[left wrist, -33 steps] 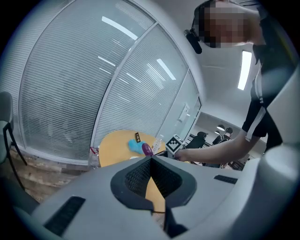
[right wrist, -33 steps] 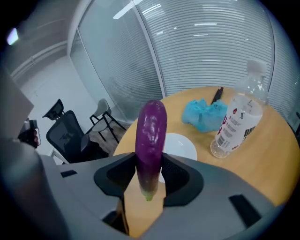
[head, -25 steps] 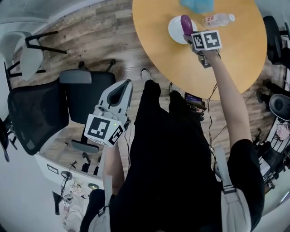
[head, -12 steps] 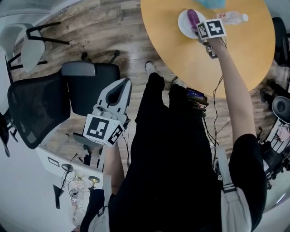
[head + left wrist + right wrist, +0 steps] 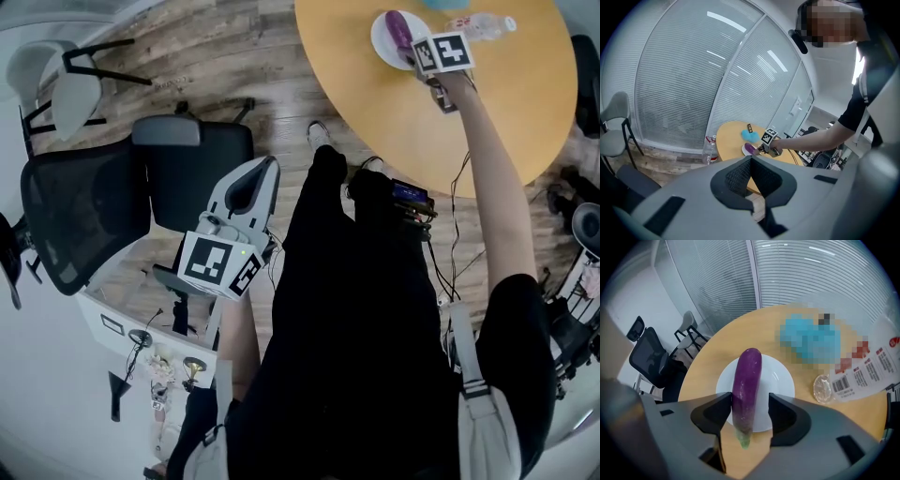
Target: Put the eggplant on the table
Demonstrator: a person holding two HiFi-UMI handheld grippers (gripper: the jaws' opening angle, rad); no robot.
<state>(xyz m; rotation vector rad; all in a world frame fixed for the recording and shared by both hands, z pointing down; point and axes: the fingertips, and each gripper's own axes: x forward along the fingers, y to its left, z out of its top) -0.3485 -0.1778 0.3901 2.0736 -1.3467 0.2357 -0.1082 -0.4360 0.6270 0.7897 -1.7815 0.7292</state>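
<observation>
Round wooden worktop (image 5: pixel 487 122) in a glass-walled office, wood floor, black mesh chair (image 5: pixel 89 220) off to the person's left. What changed: the right hand-held gripper (image 5: pixel 750 404) has just been opening its jaws, and the eggplant (image 5: pixel 746 380) is between them but no longer clamped. The right gripper view shows a clear gap on one side, while the other jaw sits at or just touching the skin. The eggplant lies lengthwise across the white plate (image 5: pixel 783 380), with its green stem end hanging past the rim over bare wood. Compared with the earlier head frames, it has stayed over that plate, not over open worktop. Judgement: this is a release, but onto the plate. If the task means bare worktop, it is only loosely met; if the plate counts, all that is left is backing the jaws out without dragging the eggplant. The left hand-held gripper (image 5: pixel 255 183) has its jaws together with nothing in them and is held low beside the person's leg, well apart from the worktop. Its view looks across the room at the worktop from the side. The head view places a plastic bottle (image 5: pixel 483 26) lying just beyond the plate, but cannot show the jaw gap. Only the right gripper view shows that.
</observation>
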